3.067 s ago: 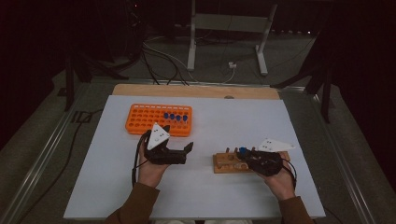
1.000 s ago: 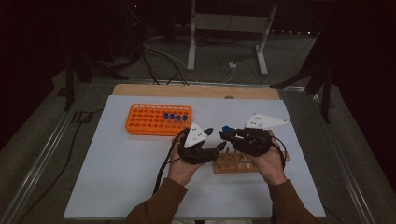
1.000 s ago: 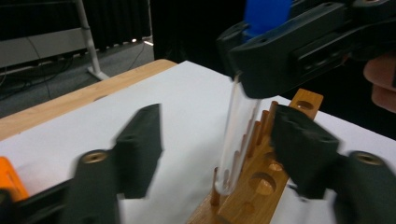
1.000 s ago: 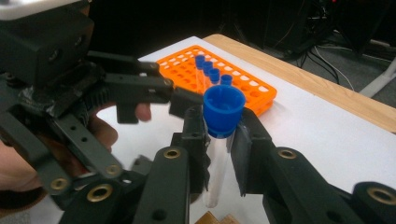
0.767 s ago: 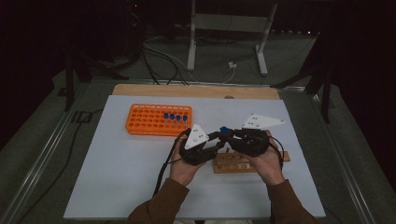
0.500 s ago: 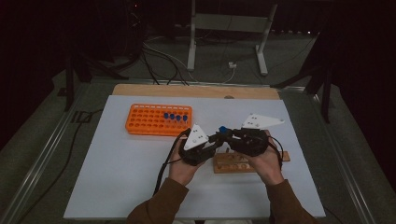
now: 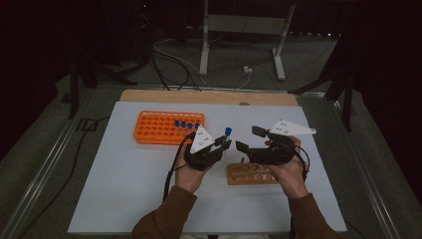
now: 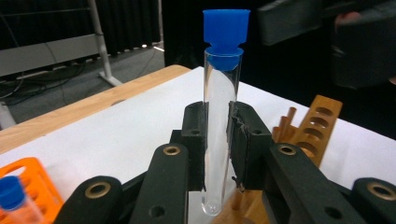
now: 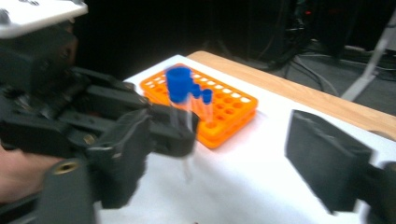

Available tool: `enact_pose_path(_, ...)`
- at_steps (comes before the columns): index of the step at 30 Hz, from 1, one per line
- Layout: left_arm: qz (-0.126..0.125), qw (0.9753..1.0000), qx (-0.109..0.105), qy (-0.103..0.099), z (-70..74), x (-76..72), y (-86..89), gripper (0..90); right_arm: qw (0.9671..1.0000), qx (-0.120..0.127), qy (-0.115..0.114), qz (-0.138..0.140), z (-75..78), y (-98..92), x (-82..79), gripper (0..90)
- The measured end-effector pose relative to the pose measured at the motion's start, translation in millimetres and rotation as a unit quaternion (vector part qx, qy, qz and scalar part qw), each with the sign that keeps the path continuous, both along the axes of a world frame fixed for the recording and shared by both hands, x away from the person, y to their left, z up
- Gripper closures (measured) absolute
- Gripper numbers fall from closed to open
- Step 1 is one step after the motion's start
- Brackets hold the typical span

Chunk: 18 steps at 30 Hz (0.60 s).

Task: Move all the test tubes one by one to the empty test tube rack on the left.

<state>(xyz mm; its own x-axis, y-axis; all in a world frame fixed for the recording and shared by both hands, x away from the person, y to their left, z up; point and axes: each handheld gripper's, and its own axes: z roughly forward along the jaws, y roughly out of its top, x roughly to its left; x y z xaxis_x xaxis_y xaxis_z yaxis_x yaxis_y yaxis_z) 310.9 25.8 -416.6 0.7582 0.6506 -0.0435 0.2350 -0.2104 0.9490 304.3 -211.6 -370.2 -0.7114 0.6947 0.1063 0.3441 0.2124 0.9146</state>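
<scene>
A clear test tube (image 8: pixel 219 116) with a blue cap (image 7: pixel 228 132) stands upright between the jaws of my left gripper (image 7: pixel 224 145), which is shut on its lower half. The tube hangs above the white table, just left of the wooden rack (image 7: pixel 251 174). My right gripper (image 7: pixel 249 140) faces it from the right with its jaws wide open and nothing between them. In the right gripper view the tube (image 9: pixel 180 100) is blurred, held by the left gripper (image 9: pixel 159 128), and my own right gripper (image 9: pixel 224 168) gapes around empty space.
An orange tube rack (image 7: pixel 166 127) with several blue-capped tubes (image 7: pixel 185 124) stands at the back left of the white table (image 7: pixel 124 189). The wooden rack (image 8: pixel 317 126) lies under the right hand. A wooden strip (image 7: pixel 209 96) runs along the far edge.
The right gripper lifted the tube from the wooden rack and met the left gripper. The left has shut on the tube; the right has opened and drawn back to the right.
</scene>
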Motion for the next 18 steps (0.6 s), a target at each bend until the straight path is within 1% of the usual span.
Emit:
enact_pose_path(2, 0.002, 1.0, 0.002, -0.001, 0.8, 1.3, 3.7, 78.1, 0.9999, -0.005, -0.004, -0.008, -2.6, -2.4, -0.6, 13.9)
enact_pose_path(3, 0.004, 1.0, 0.002, -0.002, 1.2, 1.7, 5.7, 78.1, 0.9999, -0.004, -0.005, -0.009, -3.9, -3.8, -1.0, 10.9)
enact_pose_path(5, 0.008, 0.9999, 0.004, -0.004, 2.4, 2.4, 9.5, 78.1, 0.9998, -0.01, -0.006, -0.014, -6.4, -6.5, -1.6, 6.7)
enact_pose_path(7, 0.013, 0.9999, 0.004, -0.006, 3.9, 3.2, 14.1, 78.2, 0.9998, -0.009, -0.005, -0.016, -8.8, -10.3, -2.4, 4.2)
enact_pose_path(14, 0.031, 0.9995, 0.003, -0.007, 7.8, 6.3, 27.9, 78.1, 0.9991, -0.012, -0.006, -0.041, -16.1, -26.3, -4.1, 0.1)
enact_pose_path(18, 0.043, 0.999, 0.011, -0.008, 9.7, 8.8, 36.2, 78.2, 0.9985, -0.018, -0.007, -0.051, -19.1, -34.9, -5.6, 0.0)
